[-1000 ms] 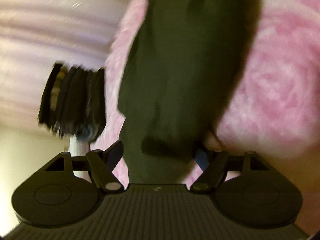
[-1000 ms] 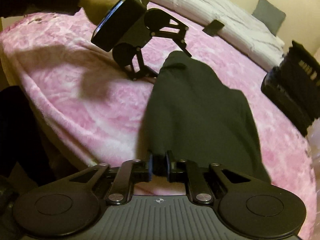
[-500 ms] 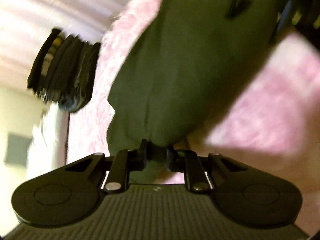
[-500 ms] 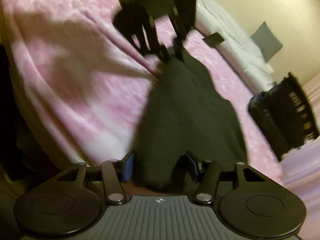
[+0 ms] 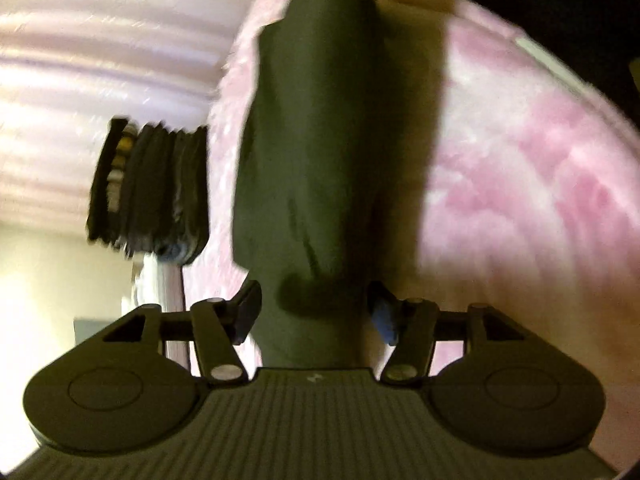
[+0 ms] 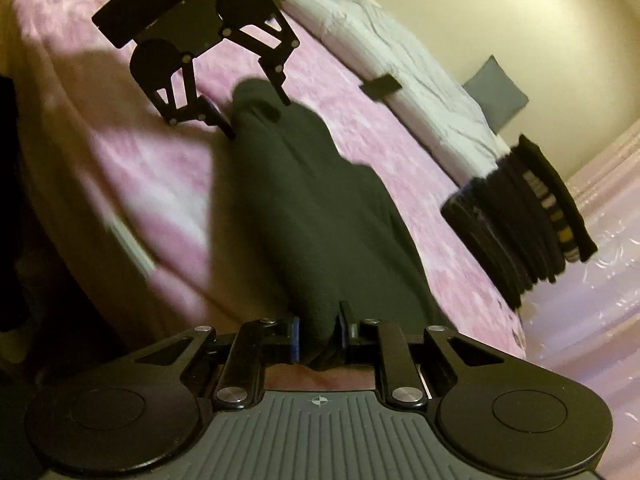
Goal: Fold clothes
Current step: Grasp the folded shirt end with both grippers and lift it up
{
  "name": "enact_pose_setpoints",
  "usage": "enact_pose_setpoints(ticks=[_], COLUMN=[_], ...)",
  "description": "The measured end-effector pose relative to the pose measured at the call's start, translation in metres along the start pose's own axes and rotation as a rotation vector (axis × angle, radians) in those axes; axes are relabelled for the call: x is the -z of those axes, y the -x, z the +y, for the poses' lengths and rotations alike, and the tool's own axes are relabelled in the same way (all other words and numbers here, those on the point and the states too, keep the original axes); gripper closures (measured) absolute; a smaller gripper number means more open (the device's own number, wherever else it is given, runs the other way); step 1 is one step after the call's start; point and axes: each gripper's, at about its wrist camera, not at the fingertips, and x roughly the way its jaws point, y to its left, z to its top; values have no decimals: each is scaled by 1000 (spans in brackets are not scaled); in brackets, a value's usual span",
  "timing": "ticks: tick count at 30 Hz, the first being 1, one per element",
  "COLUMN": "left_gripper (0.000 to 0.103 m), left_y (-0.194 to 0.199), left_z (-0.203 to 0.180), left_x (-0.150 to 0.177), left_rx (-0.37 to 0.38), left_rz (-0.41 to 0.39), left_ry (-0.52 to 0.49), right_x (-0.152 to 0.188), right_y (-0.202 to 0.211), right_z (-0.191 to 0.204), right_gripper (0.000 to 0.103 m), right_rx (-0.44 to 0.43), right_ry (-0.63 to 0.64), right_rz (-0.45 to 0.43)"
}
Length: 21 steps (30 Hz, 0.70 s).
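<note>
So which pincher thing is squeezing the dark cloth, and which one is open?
The right gripper pinches the dark garment's near end. The left gripper, at the far end, has just opened.

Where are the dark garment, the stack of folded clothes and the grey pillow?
dark garment (image 6: 312, 216): right wrist view, middle of the cloth.
stack of folded clothes (image 6: 520, 220): right wrist view, its layered side.
grey pillow (image 6: 498, 94): right wrist view, its face.

Pink bed (image 6: 360, 104) bears dark garment (image 6: 320, 216) and folded stack (image 6: 532, 220).
</note>
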Motion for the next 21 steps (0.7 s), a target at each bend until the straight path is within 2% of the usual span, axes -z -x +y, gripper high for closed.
enact_pose_setpoints(ticks=[2, 3, 5, 6, 8, 9, 11, 12, 13, 17, 21], left_gripper=[71, 74, 83, 84, 85, 85, 85, 85, 85, 85, 85], left_y=[-11, -13, -14, -13, -9, -6, -2, 1, 0, 7, 12], left_z=[-3, -2, 4, 9, 27, 34, 43, 46, 48, 63, 108], left_x=[-6, -8, -9, -8, -5, -4, -3, -2, -2, 1, 14], left_rx=[11, 18, 37, 57, 118, 139, 155, 160, 167, 184, 157], left_rz=[14, 22, 32, 28, 14, 9, 0, -4, -7, -18, -33], left_ry=[-23, -14, 18, 46, 171, 224, 261, 271, 279, 328, 419], right_x=[8, 9, 13, 13, 12, 13, 15, 17, 19, 14, -18], right_y=[-3, -5, -9, -10, -14, -20, -33, -36, -39, -27, -21], right_z=[7, 14, 28, 34, 42, 46, 48, 42, 36, 0, -66], right_gripper=[87, 86, 63, 62, 62, 62, 63, 67, 81, 86, 87], right_rx=[18, 32, 53, 42, 16, 30, 56, 57, 55, 25, 84], right_ry=[30, 48, 74, 65, 50, 73, 112, 109, 108, 67, 51], right_rz=[10, 9, 0, -20, -50, -44, -21, -12, -5, -53, -163])
